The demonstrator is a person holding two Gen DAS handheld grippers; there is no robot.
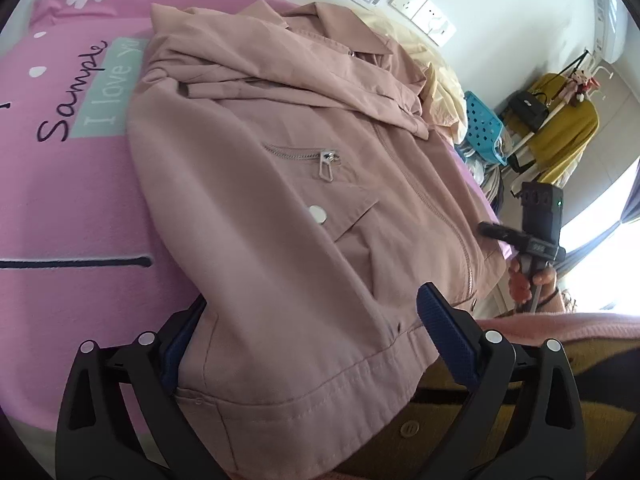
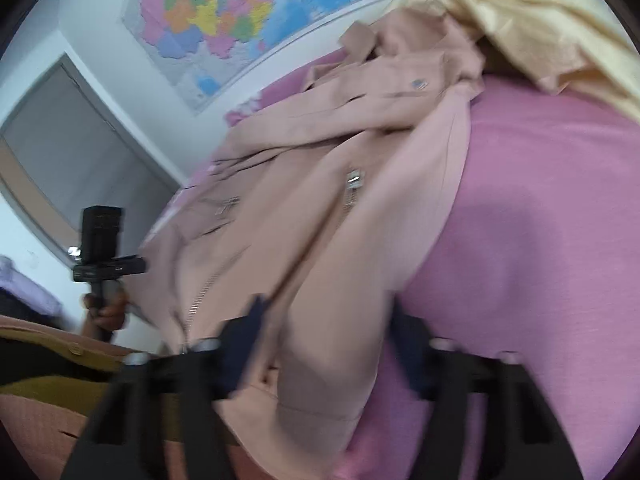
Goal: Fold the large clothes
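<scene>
Pink jacket [image 1: 280, 200] lay front-up on the pink bedsheet [image 1: 60, 200], sleeves already folded in, hem at the near edge. Left gripper [image 1: 312, 344] and right gripper [image 2: 324, 344] both stood wide open, straddling the hem and clamping nothing. Looked like the lengthwise fold was in hand; next move called for pinching both hem corners and carrying them toward the collar [image 1: 352, 32].

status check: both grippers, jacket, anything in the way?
Left gripper open, straddling jacket hem. Right gripper open around the hem, view blurred. Jacket partly folded on pink bedsheet. Cream cloth crowds collar end.
</scene>
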